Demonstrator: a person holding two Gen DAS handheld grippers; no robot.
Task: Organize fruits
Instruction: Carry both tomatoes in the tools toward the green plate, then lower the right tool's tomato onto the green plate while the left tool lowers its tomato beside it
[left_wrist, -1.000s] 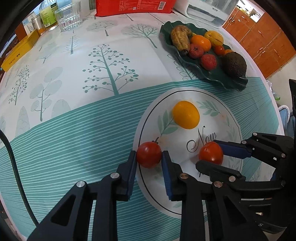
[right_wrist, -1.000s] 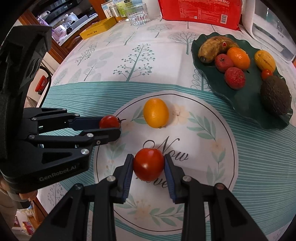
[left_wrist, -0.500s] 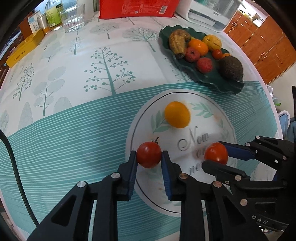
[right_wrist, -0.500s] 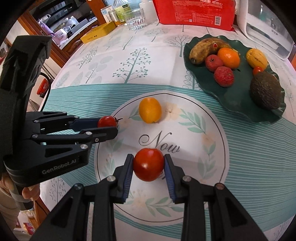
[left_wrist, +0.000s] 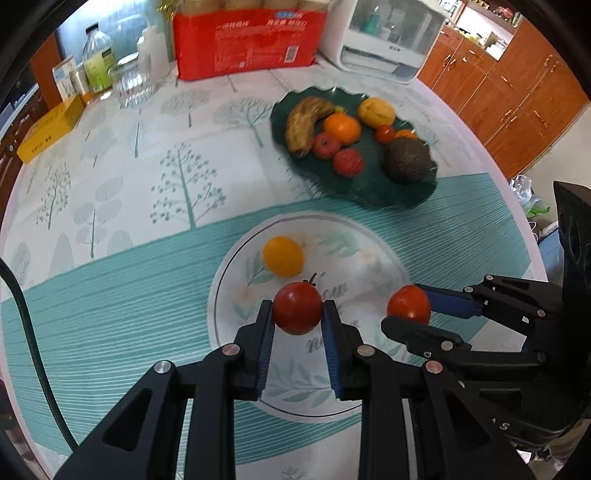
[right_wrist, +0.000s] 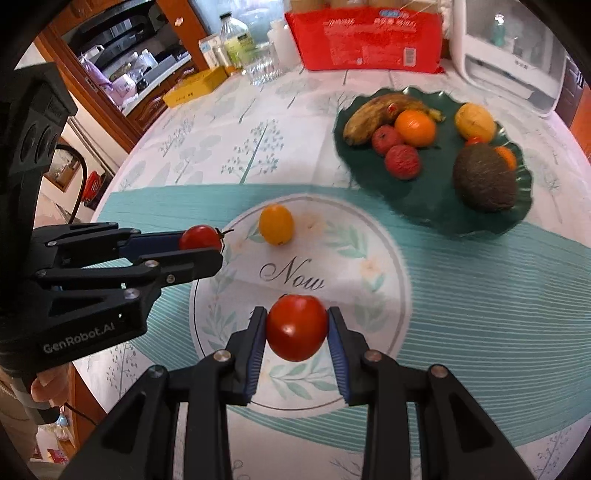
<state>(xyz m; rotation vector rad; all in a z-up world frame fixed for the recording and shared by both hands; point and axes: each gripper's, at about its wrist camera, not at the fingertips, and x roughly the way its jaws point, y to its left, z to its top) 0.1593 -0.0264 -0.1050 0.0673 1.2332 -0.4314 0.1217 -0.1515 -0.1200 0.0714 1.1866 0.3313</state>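
Above tablecloth: left gripper clamps small tomato; right gripper clamps larger tomato.

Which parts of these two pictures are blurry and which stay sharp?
Left wrist view: the left tongs and their tomato look sharp; the green plate and tablecloth print smear. Right wrist view: the right tongs look crisp; the plate fruit is softly blurred.

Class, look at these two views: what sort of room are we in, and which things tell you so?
Most likely a home kitchen or dining room. A round table with a printed cloth holds a green plate of fruit, wooden cabinets line the wall, and a white countertop appliance stands at the table's far edge.
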